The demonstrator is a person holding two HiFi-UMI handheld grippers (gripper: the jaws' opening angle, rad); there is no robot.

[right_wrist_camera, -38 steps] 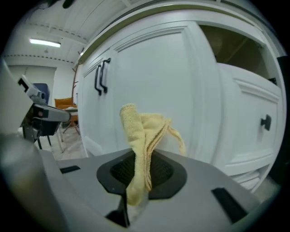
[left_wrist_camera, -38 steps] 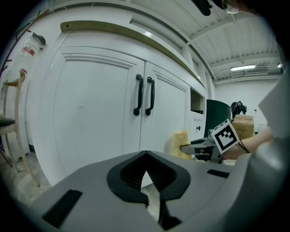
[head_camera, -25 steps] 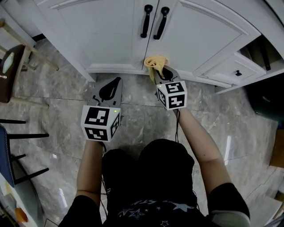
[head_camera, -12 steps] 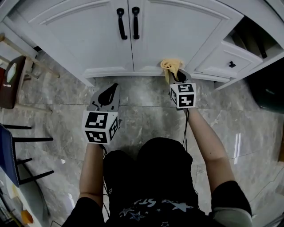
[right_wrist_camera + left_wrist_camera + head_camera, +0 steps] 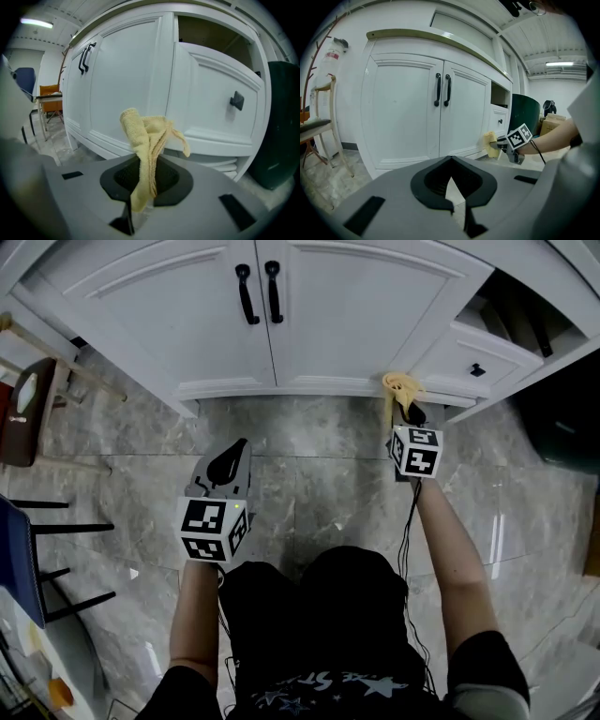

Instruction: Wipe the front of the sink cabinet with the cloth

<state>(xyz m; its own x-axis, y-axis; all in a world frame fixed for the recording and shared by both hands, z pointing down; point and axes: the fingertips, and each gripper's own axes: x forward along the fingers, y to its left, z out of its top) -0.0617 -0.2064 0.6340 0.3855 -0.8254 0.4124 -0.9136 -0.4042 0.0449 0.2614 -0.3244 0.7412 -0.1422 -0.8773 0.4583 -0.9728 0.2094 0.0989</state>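
Observation:
The white sink cabinet has two doors with black handles. A yellow cloth is at the cabinet's bottom rail, where the right door meets the drawer unit. My right gripper is shut on it. In the right gripper view the cloth stands up bunched from the right gripper, close to the cabinet. My left gripper hangs over the floor well short of the cabinet, shut and holding nothing. The left gripper view shows the left gripper, the doors and the cloth far right.
A drawer with a black knob sits right of the cloth, an open shelf above it. A dark green bin stands at the right. A wooden stool and a blue chair are at the left. The floor is grey marble tile.
My right gripper has carried the cloth rightwards along the cabinet's bottom rail, from below the door handles to the drawer unit's edge. The left gripper has hardly moved.

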